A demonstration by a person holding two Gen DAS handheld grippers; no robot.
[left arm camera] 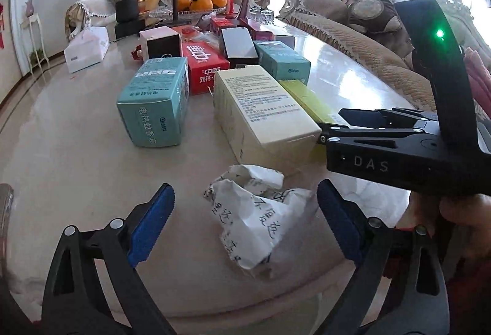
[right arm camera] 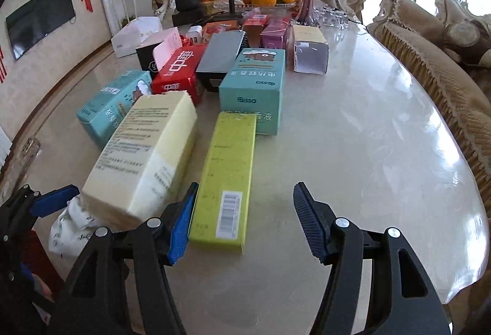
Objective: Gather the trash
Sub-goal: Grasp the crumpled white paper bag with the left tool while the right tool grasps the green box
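Left gripper: jaws spread wide, crumpled paper lying between them on the marble worktop. Right gripper: jaws apart, empty, green box just beside its left finger at 11 o'clock. Cream box at 10 o'clock; teal box at 12 o'clock.

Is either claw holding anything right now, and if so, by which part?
Nothing is held. The left claw is open around the crumpled paper without gripping it; the right claw is open at the green box.
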